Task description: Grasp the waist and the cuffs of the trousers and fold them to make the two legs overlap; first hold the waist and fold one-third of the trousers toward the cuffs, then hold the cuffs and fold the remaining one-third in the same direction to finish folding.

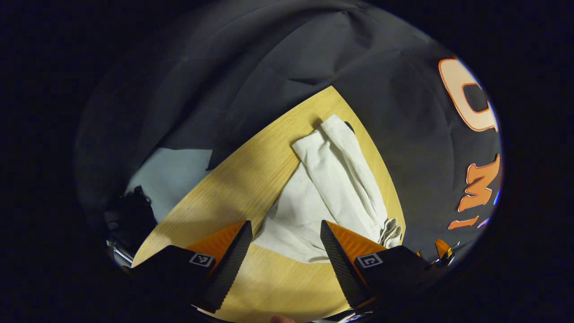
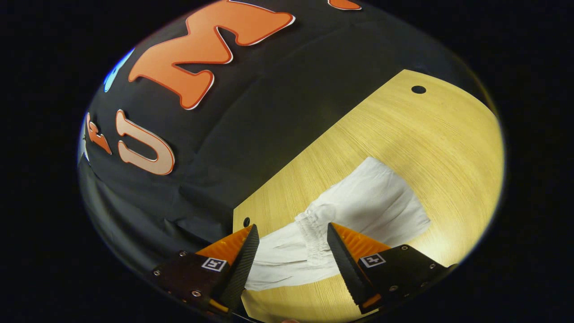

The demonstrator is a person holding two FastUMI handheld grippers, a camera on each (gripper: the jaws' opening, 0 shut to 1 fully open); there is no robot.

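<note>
White trousers (image 1: 332, 188) lay on the wooden desk (image 1: 251, 179) with the legs apparently already laid over each other, though the thirds folds had not begun. The left hand-held gripper (image 1: 287, 242) hovered wide open above the cloth, holding nothing. The right hand-held gripper (image 2: 291, 246) was likewise spread apart and empty, poised over a gathered, elasticated band (image 2: 314, 237). The left gripper view took in the garment's full length toward the desk's far corner; the right gripper view showed the band's puckered stitching close up, and two small holes (image 2: 418, 89) in the desk.
</note>
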